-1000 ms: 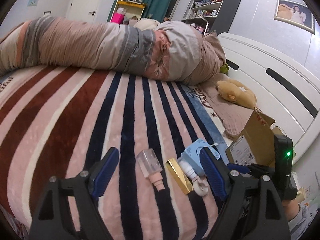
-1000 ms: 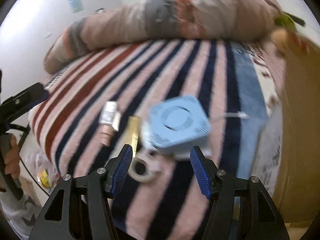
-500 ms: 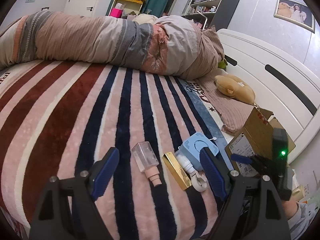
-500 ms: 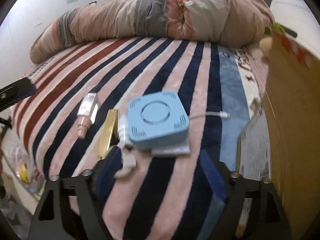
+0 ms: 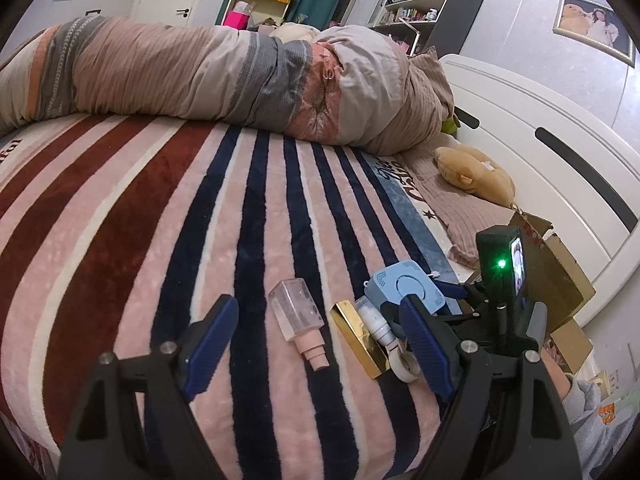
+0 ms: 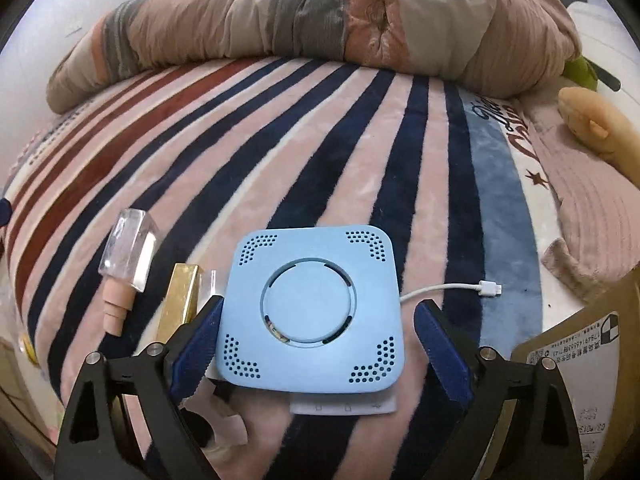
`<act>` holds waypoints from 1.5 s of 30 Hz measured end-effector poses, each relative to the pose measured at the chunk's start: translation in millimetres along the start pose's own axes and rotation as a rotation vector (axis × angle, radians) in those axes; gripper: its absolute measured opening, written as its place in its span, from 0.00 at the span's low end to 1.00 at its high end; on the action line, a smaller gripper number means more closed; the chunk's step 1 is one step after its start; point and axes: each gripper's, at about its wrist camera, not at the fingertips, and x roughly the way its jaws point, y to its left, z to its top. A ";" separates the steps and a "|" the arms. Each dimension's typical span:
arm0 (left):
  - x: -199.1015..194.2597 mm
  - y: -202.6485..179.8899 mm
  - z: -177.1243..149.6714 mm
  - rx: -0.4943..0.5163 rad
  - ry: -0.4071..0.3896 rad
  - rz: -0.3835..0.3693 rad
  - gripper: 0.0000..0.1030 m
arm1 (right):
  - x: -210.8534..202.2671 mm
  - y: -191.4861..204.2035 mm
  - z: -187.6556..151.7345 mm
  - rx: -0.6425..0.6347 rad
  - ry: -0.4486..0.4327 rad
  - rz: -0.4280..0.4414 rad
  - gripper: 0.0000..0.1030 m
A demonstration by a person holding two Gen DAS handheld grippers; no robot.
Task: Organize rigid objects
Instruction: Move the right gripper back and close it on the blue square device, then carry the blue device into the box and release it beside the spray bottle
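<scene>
1. Your right gripper (image 6: 316, 344) has closed in on the pale blue square plastic box with the round lid and vent holes (image 6: 310, 310). A second ago it was further off and the view was blurry; now the box sits right between the spread blue fingers (image 6: 198, 346), filling the gap but not pinched yet. So it's released and holding nothing, and I'd guess the grab is next.

2. Your left gripper (image 5: 320, 344) has barely budged. It's wide open and empty, hanging over the clear square bottle with the pink pump neck (image 5: 298, 322), which is lying flat on the striped plush blanket (image 5: 120, 240).

3. The right view gives you the box's white cable (image 6: 448, 290) trailing off to the right, plus a flat white thing poking out underneath it. Can't tell what that is.

4. The left view shows the whole row: the bottle, the shiny gold rectangular bar (image 5: 358, 338), the small white tube (image 5: 374, 322) and the white tape ring (image 5: 406, 364), all close together by the bed edge. It also shows the open brown cardboard carton (image 5: 560, 276) just right of the box, probably where the stuff goes.
</scene>
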 end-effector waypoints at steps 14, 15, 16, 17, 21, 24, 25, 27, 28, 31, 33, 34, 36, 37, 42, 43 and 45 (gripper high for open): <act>2.7 -15.6 -1.9 0.026 0.016 -0.016 0.78 | -24.5 -2.6 -39.8 0.007 0.018 -0.019 0.77; 2.7 -16.8 -1.9 0.030 0.019 -0.018 0.78 | -27.8 -2.6 -40.5 0.007 0.005 -0.020 0.76; 2.7 -18.0 -1.5 0.034 0.020 -0.020 0.78 | -31.4 -1.0 -40.9 0.000 -0.010 -0.026 0.76; 2.8 -18.9 -0.6 0.035 0.021 -0.023 0.78 | -36.8 1.3 -40.0 -0.012 -0.030 -0.030 0.76; 3.0 -26.4 6.9 0.038 0.028 -0.115 0.78 | -60.1 9.0 -36.3 -0.042 -0.102 0.002 0.76; 4.5 -36.7 12.4 0.054 0.042 -0.176 0.78 | -81.4 16.2 -33.9 -0.055 -0.157 0.048 0.76; 4.6 -40.9 13.2 0.063 0.047 -0.189 0.78 | -92.4 19.0 -32.9 -0.058 -0.186 0.084 0.76; 4.0 -52.5 16.4 0.081 0.058 -0.240 0.78 | -109.5 26.0 -31.7 -0.073 -0.236 0.125 0.76; 3.1 -57.1 18.5 0.085 0.062 -0.267 0.78 | -120.4 28.5 -30.4 -0.086 -0.268 0.143 0.76; -2.8 -72.9 24.4 0.094 0.062 -0.335 0.78 | -151.5 32.6 -26.3 -0.114 -0.360 0.194 0.76; -8.3 -87.7 30.7 0.104 0.058 -0.392 0.78 | -170.4 32.1 -26.2 -0.126 -0.420 0.204 0.76; -10.0 -94.1 33.1 0.109 0.057 -0.409 0.78 | -182.1 29.7 -27.1 -0.135 -0.460 0.206 0.76; -15.8 -114.0 39.8 0.133 0.046 -0.449 0.76 | -197.0 25.7 -28.6 -0.148 -0.507 0.203 0.76; -16.8 -121.8 42.7 0.145 0.043 -0.456 0.68 | -201.5 23.7 -29.9 -0.151 -0.520 0.196 0.76; -21.1 -177.3 55.9 0.235 0.023 -0.457 0.51 | -223.8 -7.3 -34.9 -0.099 -0.566 0.151 0.76; -21.1 -188.7 57.3 0.259 0.017 -0.448 0.47 | -226.1 -16.6 -35.9 -0.082 -0.557 0.143 0.76; -19.7 -215.3 58.1 0.318 0.016 -0.433 0.43 | -230.8 -33.7 -41.5 -0.060 -0.543 0.108 0.75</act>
